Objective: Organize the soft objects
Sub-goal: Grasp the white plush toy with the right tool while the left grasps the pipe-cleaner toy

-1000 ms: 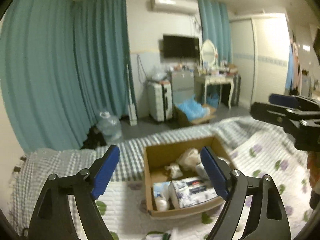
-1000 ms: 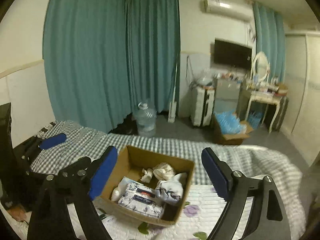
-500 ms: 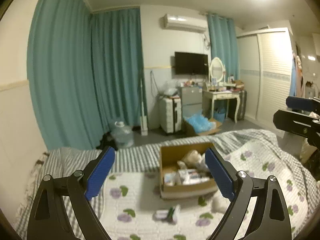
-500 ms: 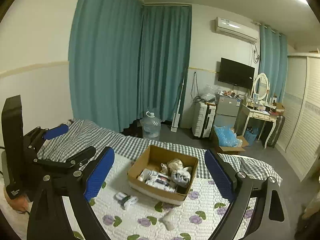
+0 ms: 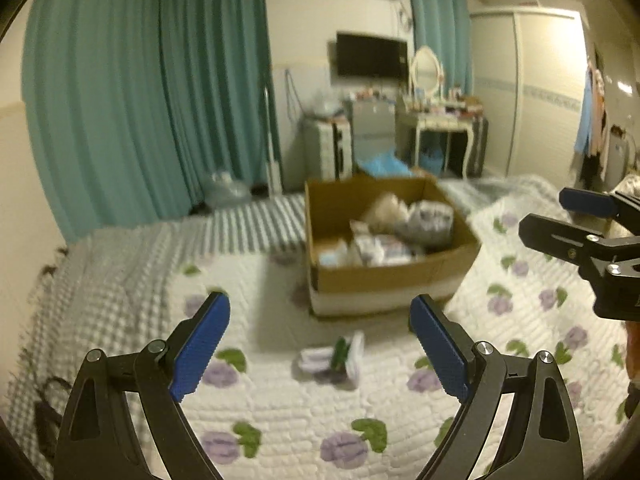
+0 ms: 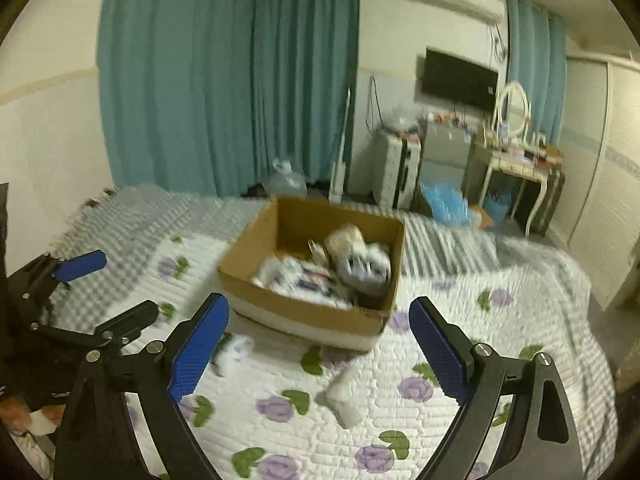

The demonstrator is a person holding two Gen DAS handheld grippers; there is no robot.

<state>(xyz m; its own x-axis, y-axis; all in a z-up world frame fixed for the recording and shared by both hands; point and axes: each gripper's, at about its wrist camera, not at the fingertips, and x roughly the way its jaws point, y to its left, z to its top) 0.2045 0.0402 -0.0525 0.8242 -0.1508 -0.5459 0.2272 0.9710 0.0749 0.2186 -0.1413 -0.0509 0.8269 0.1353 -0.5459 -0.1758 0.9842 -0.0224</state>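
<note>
A cardboard box [image 5: 396,276] [image 6: 304,308] with several soft items inside stands on a bed with a white floral quilt [image 5: 280,412] [image 6: 480,344]. A small white and purple bundle [image 5: 332,360] lies on the quilt in front of the box; it also shows in the right wrist view [image 6: 236,354]. A white soft item [image 6: 344,398] lies on the quilt nearer the right gripper. My left gripper [image 5: 320,344] is open and empty, above the bundle. My right gripper [image 6: 320,346] is open and empty, short of the box. Each gripper shows at the edge of the other's view [image 5: 592,224] [image 6: 80,288].
A grey checked blanket [image 5: 120,264] covers the bed's far and left side. Teal curtains [image 6: 224,72], a water jug [image 6: 288,180], a suitcase [image 6: 396,172], a dressing table [image 6: 516,168] and a wardrobe [image 5: 532,92] stand beyond the bed.
Both grippers pulled back and up from the box, then came down and closer to the bed again. The jaws stayed open and empty throughout.
</note>
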